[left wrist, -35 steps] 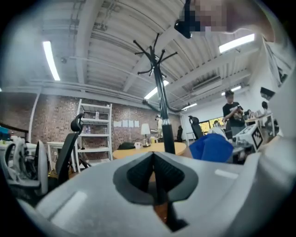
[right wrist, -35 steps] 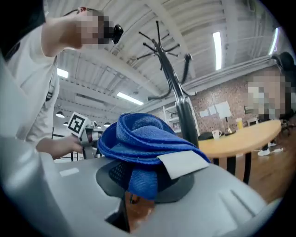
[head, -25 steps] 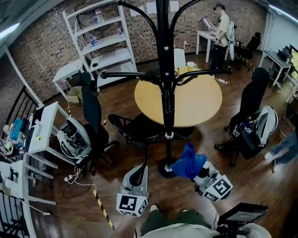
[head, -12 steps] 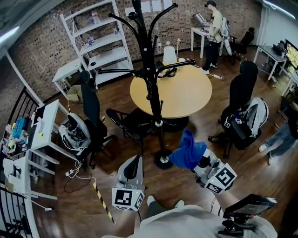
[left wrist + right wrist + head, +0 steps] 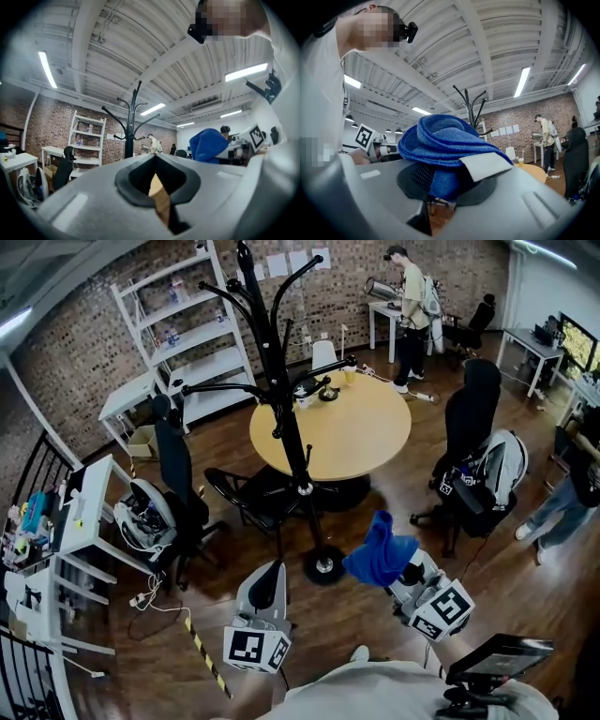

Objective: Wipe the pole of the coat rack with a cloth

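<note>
A white desk and a white shelf stand at the left against the brick wall, on a dark wood floor. The left gripper has its jaws together and holds nothing. Just ahead, the pole of the black coat rack rises in front of a round yellow table. The right gripper clamps a blue cloth, which is beside the rack's base and clear of the pole.

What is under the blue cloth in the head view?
The right gripper is under the blue cloth, shut on it. The cloth covers its jaws in the head view; only the gripper's body shows. Wooden floor lies below.
</note>
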`<state>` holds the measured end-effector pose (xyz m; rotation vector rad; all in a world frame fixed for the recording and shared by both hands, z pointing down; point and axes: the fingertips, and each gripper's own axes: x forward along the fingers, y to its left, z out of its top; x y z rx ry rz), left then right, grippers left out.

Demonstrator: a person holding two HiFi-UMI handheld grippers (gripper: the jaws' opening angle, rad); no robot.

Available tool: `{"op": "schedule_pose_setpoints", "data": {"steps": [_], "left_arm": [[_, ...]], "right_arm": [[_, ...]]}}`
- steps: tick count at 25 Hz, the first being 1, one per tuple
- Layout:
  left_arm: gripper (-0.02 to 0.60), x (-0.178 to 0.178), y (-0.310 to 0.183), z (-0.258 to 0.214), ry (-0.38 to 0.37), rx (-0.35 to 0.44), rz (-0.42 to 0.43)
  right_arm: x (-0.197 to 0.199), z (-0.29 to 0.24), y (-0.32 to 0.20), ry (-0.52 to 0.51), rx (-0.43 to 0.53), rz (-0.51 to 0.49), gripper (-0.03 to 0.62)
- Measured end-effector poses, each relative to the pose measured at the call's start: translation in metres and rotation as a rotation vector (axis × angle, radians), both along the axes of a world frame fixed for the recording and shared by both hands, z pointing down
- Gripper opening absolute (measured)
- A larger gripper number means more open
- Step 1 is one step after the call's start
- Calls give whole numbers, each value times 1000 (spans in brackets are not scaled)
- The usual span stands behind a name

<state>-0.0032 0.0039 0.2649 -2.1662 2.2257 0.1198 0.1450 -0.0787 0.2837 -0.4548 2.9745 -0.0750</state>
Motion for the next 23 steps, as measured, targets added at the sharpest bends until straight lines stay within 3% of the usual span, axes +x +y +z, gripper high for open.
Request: {"op": "schedule_pose_setpoints", "data": {"steps": [4, 17, 23], "left_arm": [[0, 8, 10, 5, 26, 4, 24], [0, -15, 56, 19, 38, -43, -35], [0, 7, 50, 13, 41, -34, 35]], "right_arm": [[4, -4, 12, 8, 1, 16, 100], [-23, -9, 55, 14, -29, -21, 100], [-3, -7, 57, 22, -47, 30, 100]]}}
